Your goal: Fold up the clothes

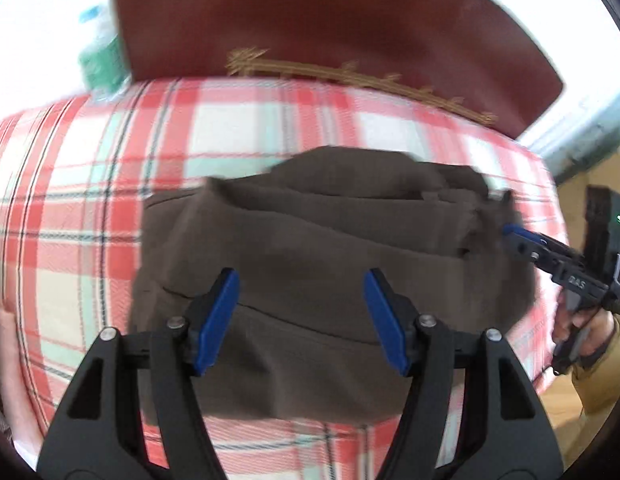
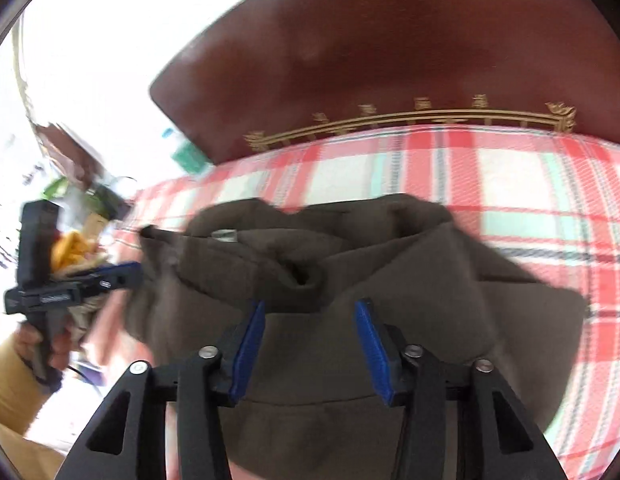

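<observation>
A dark brown garment (image 1: 329, 280) lies folded in layers on a red, white and mint plaid bedcover (image 1: 90, 184). My left gripper (image 1: 302, 316) hovers over its near part, jaws wide apart, holding nothing. My right gripper (image 2: 310, 344) is also open over the garment (image 2: 349, 264), nothing between its blue pads. In the left wrist view the right gripper (image 1: 509, 232) comes in from the right at the garment's right edge. In the right wrist view the left gripper (image 2: 130, 272) sits at the garment's left edge. Both views are motion-blurred.
A dark red-brown headboard (image 1: 310, 20) with gold trim stands at the far end of the bed. A green and white object (image 1: 102, 60) sits left of it. Cluttered items (image 2: 70, 208) show beyond the bed's left side. A wooden floor (image 1: 589, 392) lies to the right.
</observation>
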### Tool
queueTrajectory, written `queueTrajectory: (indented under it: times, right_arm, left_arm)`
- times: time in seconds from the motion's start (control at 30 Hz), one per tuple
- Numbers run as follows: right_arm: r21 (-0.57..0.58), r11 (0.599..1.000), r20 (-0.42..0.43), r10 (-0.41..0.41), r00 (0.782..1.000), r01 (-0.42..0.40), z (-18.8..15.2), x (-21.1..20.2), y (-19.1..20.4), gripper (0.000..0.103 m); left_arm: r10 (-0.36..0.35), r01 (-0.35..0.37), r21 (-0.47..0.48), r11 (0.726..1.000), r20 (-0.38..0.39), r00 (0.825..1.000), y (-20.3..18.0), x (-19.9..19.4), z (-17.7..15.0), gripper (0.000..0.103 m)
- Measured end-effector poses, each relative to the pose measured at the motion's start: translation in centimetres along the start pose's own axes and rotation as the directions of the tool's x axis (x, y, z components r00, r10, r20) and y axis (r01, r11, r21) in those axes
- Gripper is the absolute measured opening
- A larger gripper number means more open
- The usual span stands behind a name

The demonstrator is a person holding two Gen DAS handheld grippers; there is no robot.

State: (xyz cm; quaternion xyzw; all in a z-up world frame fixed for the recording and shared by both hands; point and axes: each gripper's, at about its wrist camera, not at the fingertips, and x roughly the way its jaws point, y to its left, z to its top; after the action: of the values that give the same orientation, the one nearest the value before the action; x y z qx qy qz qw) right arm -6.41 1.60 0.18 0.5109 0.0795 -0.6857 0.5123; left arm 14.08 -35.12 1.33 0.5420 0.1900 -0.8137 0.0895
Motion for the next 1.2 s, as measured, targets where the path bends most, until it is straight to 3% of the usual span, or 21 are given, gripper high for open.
queueTrajectory:
  times: [0.07, 0.17, 0.3, 0.4, 0.47, 0.6, 0.7, 0.8, 0.83, 1.1, 1.2]
  right_arm:
    - [0.026, 0.999, -0.036, -0.025, 0.999, 0.026, 0.2, 1.7, -1.5, 0.049]
    - [0.018, 0.999, -0.036, -0.039, 0.999, 0.039, 0.6, 3.7, -2.3, 0.049]
    - [0.087, 0.996, -0.029, 0.019, 0.999, -0.016, 0.6, 2.2, -2.8, 0.052]
    - [0.201, 0.975, 0.018, 0.096, 0.995, -0.097, -0.7, -0.9, -4.1, 0.059]
    - [0.284, 0.948, 0.079, 0.127, 0.989, -0.144, -2.5, -3.7, -5.5, 0.065]
    - [0.487, 0.859, 0.154, 0.093, 0.984, -0.158, -8.3, -8.1, -8.8, 0.072]
    - [0.623, 0.765, 0.171, 0.068, 0.983, -0.162, -13.1, -9.4, -10.4, 0.076]
    - [0.699, 0.681, 0.197, 0.109, 0.974, -0.218, -16.3, -8.1, -9.8, 0.076]
    - [0.706, 0.669, 0.209, 0.114, 0.971, -0.230, -16.7, -7.6, -9.4, 0.076]
    - [0.712, 0.663, 0.263, 0.054, 0.963, -0.232, -15.8, -2.3, -6.7, 0.077]
    - [0.693, 0.691, 0.289, -0.004, 0.957, -0.206, -14.7, -1.3, -6.5, 0.082]
  left_arm:
    - [0.012, -0.014, -0.071, 0.997, -0.037, 0.999, 2.0, 1.9, 0.6, 0.067]
    - [0.033, -0.037, -0.073, 0.997, -0.068, 0.997, 2.6, 3.6, 1.1, 0.067]
    - [0.085, -0.089, -0.057, 0.994, -0.066, 0.994, 1.6, 3.0, 1.2, 0.067]
    - [0.082, -0.082, -0.077, 0.994, -0.006, 0.997, -0.1, 0.1, -0.2, 0.067]
    - [0.082, -0.081, -0.037, 0.996, 0.022, 0.996, -1.8, -1.2, -1.4, 0.067]
    - [0.016, -0.020, 0.073, 0.997, 0.055, 0.998, -5.9, -2.7, -3.3, 0.067]
    - [0.001, -0.004, 0.210, 0.978, 0.015, 1.000, -8.7, -0.8, -3.9, 0.067]
    - [0.003, 0.011, 0.247, 0.969, -0.056, 0.998, -9.3, 2.7, -3.9, 0.067]
    - [-0.001, 0.019, 0.240, 0.971, -0.077, 0.997, -9.0, 3.8, -3.7, 0.068]
    - [-0.032, 0.058, 0.218, 0.974, -0.125, 0.992, -8.4, 5.4, -3.0, 0.071]
    - [-0.044, 0.071, 0.215, 0.974, -0.129, 0.991, -8.3, 5.3, -3.0, 0.071]
